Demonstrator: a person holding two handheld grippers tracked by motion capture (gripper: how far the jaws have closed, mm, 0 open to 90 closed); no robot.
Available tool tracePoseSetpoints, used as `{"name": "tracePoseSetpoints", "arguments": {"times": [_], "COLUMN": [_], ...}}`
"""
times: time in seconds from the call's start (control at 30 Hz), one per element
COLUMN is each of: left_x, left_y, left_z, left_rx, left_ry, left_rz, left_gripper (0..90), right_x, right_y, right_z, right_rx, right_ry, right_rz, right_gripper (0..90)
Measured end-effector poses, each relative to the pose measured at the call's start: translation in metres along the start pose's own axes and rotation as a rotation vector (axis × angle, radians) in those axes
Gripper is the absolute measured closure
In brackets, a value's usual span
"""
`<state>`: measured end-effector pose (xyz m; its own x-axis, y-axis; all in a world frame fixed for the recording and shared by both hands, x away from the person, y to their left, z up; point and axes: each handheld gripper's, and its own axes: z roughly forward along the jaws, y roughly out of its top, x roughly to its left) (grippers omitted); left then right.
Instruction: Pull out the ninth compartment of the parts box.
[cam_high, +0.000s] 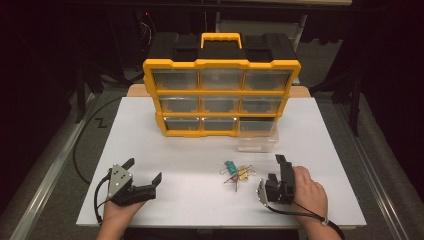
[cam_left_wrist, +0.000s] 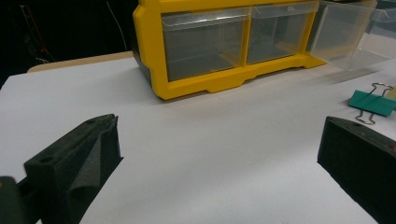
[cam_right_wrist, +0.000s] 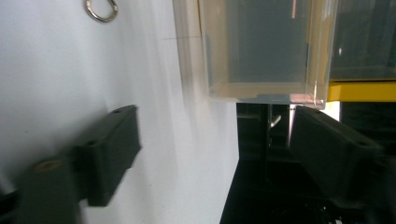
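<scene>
White tabletop (cam_high: 190, 200) runs under everything, and places below are given from the yellow organiser (cam_high: 221, 97) standing at its far middle.

Nearest the person, well in front of the organiser's left end, the left gripper (cam_high: 148, 175) rests low over the table in the left hand (cam_high: 117, 212). Its jaws stand wide apart with bare table between them; the left gripper view shows the two black jaws (cam_left_wrist: 74, 163) far to either side and nothing gripped.

Well in front of the organiser's right end, the right hand (cam_high: 310, 192) holds the right gripper (cam_high: 281, 172) turned on its side. Its jaws are spread wide and hold nothing; in the right gripper view one jaw lies over the white table and the other hangs past the table's edge.

Between the two grippers, in front of the organiser's middle and nearer the right gripper, lies a small heap of binder clips (cam_high: 236, 172), touching one another. A green clip (cam_left_wrist: 372, 102) is the one toward the organiser, a yellow one beside it and a dark one closest to the person.

Further off, a clear drawer (cam_high: 257, 135) is pulled out of the organiser's bottom right slot and sits on the table in front of it. The other drawers, three rows of three, are pushed in.
</scene>
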<state>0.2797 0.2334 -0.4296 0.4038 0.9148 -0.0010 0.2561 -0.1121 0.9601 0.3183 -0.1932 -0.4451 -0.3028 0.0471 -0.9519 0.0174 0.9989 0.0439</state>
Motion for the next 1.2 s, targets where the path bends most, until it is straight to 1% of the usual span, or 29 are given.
{"name": "tracePoseSetpoints", "arguments": {"times": [0.03, 0.07, 0.1, 0.2, 0.27, 0.33, 0.37, 0.43, 0.47, 0.53, 0.63, 0.7, 0.8, 0.9, 0.93, 0.97, 1.0, 1.07, 1.1, 1.13, 1.2], "left_x": [0.0000, 0.0000, -0.0002, -0.0005, -0.0006, -0.0006, -0.0006, -0.0006, -0.0006, -0.0007, -0.0006, -0.0005, -0.0010, -0.0012, -0.0012, -0.0011, -0.0009, -0.0006, -0.0005, -0.0005, -0.0009], "left_y": [0.0000, 0.0000, 0.0000, -0.0002, -0.0003, -0.0004, -0.0005, -0.0004, -0.0004, -0.0005, -0.0005, -0.0006, -0.0009, -0.0009, -0.0009, -0.0009, -0.0010, -0.0012, -0.0013, -0.0016, -0.0018], "left_z": [-0.0002, -0.0002, -0.0003, -0.0001, 0.0002, 0.0006, 0.0007, 0.0008, 0.0009, 0.0008, 0.0010, 0.0013, 0.0020, 0.0024, 0.0024, 0.0024, 0.0024, 0.0026, 0.0027, 0.0030, 0.0033], "left_rx": [0.000, 0.000, 0.000, 0.001, 0.001, 0.002, 0.002, 0.003, 0.002, 0.002, 0.003, 0.004, 0.007, 0.008, 0.008, 0.008, 0.007, 0.007, 0.007, 0.007, 0.011], "left_ry": [0.000, 0.000, 0.000, 0.001, 0.002, 0.003, 0.003, 0.003, 0.003, 0.003, 0.001, -0.004, -0.010, -0.013, -0.012, -0.012, -0.012, -0.009, -0.009, -0.010, -0.011], "left_rz": [-0.001, -0.001, 0.000, 0.002, 0.003, 0.002, 0.003, 0.003, 0.002, 0.003, 0.000, -0.002, 0.000, 0.002, 0.003, 0.002, 0.000, 0.000, 0.000, 0.001, 0.006], "left_gripper": [0.2, 0.2, 0.2, 0.2, 0.2, 0.2, 0.2, 0.2, 0.2, 0.2, 0.2, 0.2, 0.2, 0.2, 0.2, 0.2, 0.2, 0.2, 0.2, 0.2, 0.2], "right_x": [0.0000, -0.0006, -0.0001, 0.0003, -0.0007, -0.0015, -0.0016, -0.0016, -0.0010, -0.0012, -0.0022, -0.0019, -0.0019, -0.0025, -0.0032, -0.0032, -0.0028, -0.0037, -0.0035, -0.0035, -0.0046], "right_y": [0.0000, -0.0004, -0.0005, -0.0006, -0.0004, -0.0004, -0.0006, -0.0013, -0.0018, -0.0022, -0.0029, -0.0030, -0.0037, -0.0044, -0.0050, -0.0050, -0.0049, -0.0056, -0.0057, -0.0057, -0.0066], "right_z": [0.0000, 0.0004, 0.0003, 0.0000, 0.0001, 0.0006, 0.0003, 0.0004, 0.0002, 0.0002, 0.0005, 0.0001, 0.0006, 0.0011, 0.0016, 0.0016, 0.0008, 0.0011, 0.0012, 0.0012, 0.0010], "right_rx": [0.000, -0.009, -0.011, -0.017, -0.020, -0.018, -0.016, -0.021, -0.021, -0.023, -0.023, -0.010, -0.015, -0.017, -0.016, -0.016, -0.011, -0.014, -0.015, -0.015, -0.016], "right_ry": [0.000, 0.013, 0.002, 0.002, -0.002, -0.022, -0.030, -0.029, -0.031, -0.033, -0.021, -0.025, -0.023, -0.012, 0.005, 0.005, 0.004, 0.015, 0.015, 0.015, 0.023], "right_rz": [0.000, 0.008, 0.007, 0.007, 0.009, 0.015, 0.015, 0.019, 0.031, 0.033, 0.047, 0.060, 0.071, 0.099, 0.125, 0.125, 0.154, 0.188, 0.200, 0.200, 0.234], "right_gripper": [14.4, 10.5, 9.2, 6.7, 3.0, 0.4, 0.4, 0.4, 0.3, 0.4, 0.3, 0.4, 0.4, 0.4, 0.4, 0.4, 0.4, 0.4, 0.4, 0.4, 0.4]}}
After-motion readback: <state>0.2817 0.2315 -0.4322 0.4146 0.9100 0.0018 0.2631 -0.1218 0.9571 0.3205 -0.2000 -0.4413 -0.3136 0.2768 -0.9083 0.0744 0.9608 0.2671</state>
